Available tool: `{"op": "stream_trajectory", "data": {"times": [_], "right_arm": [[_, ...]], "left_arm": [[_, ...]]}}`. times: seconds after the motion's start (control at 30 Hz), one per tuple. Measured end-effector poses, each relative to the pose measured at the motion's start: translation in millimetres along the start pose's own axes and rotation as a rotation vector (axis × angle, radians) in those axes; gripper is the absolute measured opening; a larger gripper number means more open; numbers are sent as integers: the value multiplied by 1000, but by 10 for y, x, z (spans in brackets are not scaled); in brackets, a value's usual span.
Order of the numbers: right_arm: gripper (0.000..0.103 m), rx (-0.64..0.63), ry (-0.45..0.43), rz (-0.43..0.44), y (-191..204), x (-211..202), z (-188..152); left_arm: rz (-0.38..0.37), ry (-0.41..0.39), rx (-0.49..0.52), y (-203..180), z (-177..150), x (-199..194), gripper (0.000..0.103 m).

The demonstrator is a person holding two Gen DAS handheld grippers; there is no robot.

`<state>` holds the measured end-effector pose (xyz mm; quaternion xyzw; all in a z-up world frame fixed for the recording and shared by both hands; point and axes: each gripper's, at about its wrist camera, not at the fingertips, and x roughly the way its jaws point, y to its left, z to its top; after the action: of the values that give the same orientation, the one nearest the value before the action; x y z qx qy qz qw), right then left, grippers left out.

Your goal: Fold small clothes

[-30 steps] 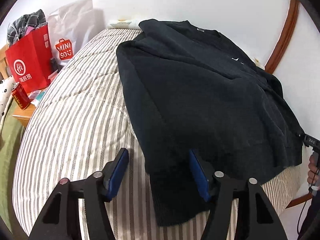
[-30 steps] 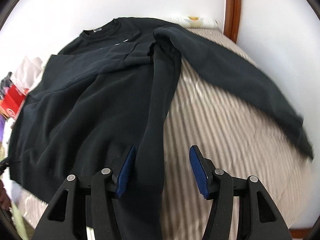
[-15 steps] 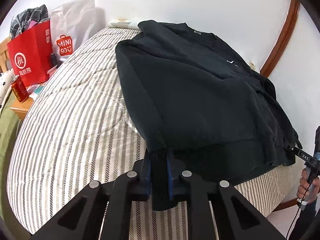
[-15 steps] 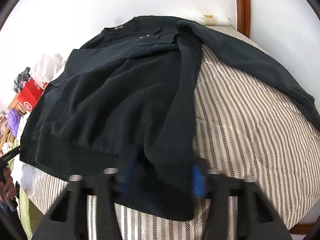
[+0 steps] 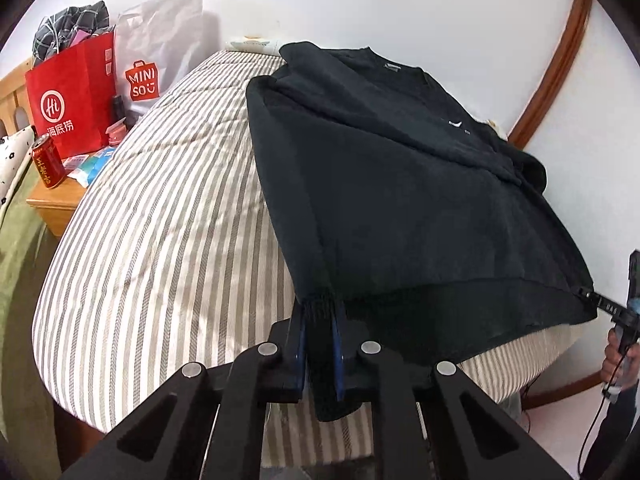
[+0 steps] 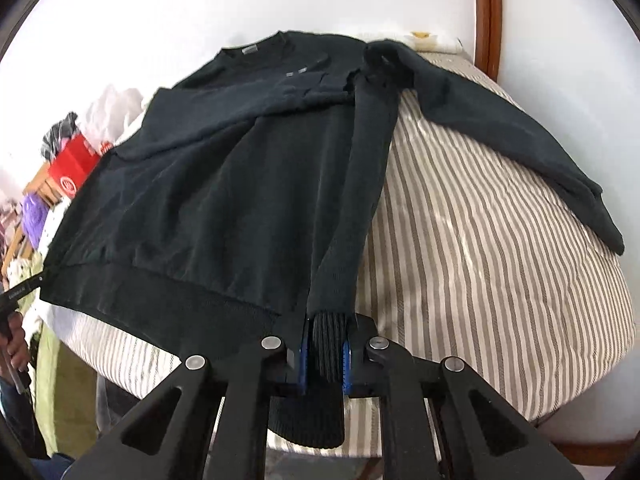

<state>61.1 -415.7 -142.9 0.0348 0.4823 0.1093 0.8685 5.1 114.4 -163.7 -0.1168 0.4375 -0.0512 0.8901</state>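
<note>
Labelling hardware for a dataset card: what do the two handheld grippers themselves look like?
Both the left gripper and the right gripper are matte black, with angular arms carrying triangular cutouts, round silver pivot bolts and blue pads lining the jaws. No markings show on either.

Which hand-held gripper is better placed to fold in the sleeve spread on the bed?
Right. The sleeve lies on its side of the sweater; the left hand-held gripper holds the far corner. The right hand-held gripper is shut on a cuff, so it probably must release first.

Left gripper (image 5: 320,334) jaws clamped on dark fabric; right gripper (image 6: 325,354) jaws likewise pinched.
</note>
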Motion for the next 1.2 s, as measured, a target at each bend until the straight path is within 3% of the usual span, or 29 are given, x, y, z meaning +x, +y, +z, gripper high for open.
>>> {"op": "stream_trajectory", "data": {"times": [0.13,0.23,0.37,0.43,0.53,0.77,0.97,1.2], "right_arm": [[15,11,17,-6,-17,45,49],[24,3,12,-32,-20,25,141],[40,-36,-64,-166,28,-138,398],[47,-57,-110,-191,78,-204,602],[50,-70,-144,-178,111,-196,903],[50,-86,-169,-74,438,182,1785],[49,-163,-173,14,1072,734,2507],[48,-290,-131,134,2104,1487,3197]], "left_arm": [[7,9,5,-31,5,32,14],[17,-2,14,-60,47,-7,18],[74,-44,21,-97,163,-95,24],[95,-65,19,-91,271,-120,32],[89,-80,-4,-57,462,-103,40],[116,-86,-32,-18,917,98,40],[206,-81,-17,20,1247,374,40],[221,-45,-22,161,1556,728,40]]}}
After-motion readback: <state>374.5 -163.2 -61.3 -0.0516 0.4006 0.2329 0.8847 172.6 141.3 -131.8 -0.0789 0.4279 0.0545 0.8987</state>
